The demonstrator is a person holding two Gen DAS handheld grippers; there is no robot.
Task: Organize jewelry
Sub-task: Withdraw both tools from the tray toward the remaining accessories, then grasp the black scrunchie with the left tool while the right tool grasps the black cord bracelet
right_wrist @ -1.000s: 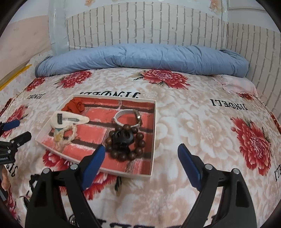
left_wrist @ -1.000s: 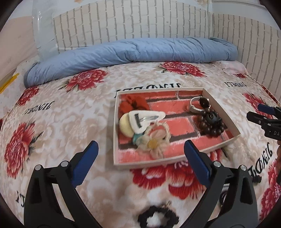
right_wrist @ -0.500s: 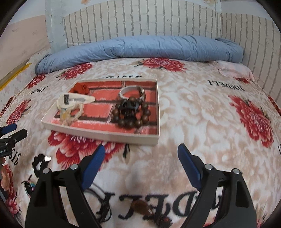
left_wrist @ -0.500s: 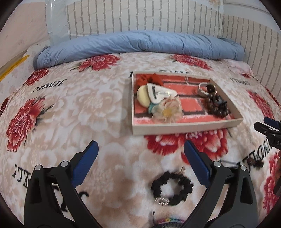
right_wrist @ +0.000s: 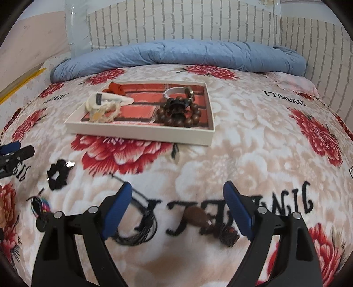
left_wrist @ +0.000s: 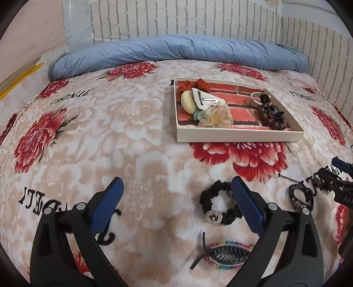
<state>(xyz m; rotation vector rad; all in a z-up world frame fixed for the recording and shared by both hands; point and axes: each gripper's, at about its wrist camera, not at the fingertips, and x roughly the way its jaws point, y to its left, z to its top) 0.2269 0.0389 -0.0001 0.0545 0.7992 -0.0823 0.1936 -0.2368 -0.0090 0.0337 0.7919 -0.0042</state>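
Both grippers have pulled back from the tray (left_wrist: 240, 135) since a second ago, so it now sits farther off, at 12 o'clock in the left wrist view and 11 o'clock in the right, and loose pieces on the blanket have come into sight. The left gripper (left_wrist: 176, 205) has its blue-padded fingers spread wide, holding nothing; a black fabric scrunchie (left_wrist: 217, 205) with a small metal charm lies just inside its right finger, and a dark toothed hair clip edged with rainbow beads (left_wrist: 227, 253) lies at 5 o'clock. The right gripper (right_wrist: 177, 204) is likewise wide open and empty, hovering over a brown teardrop pendant on a coiled black cord (right_wrist: 196, 217). The shallow cream tray, lined with a red brick print, holds a wooden bead bracelet (right_wrist: 179, 113), a pale fabric flower (left_wrist: 215, 116) and a white snap clip (left_wrist: 207, 100). Everything rests on a plush cream blanket (left_wrist: 132, 123) with red flowers; a rolled blue quilt (left_wrist: 176, 49) lies along a white brick-pattern wall (right_wrist: 176, 19).
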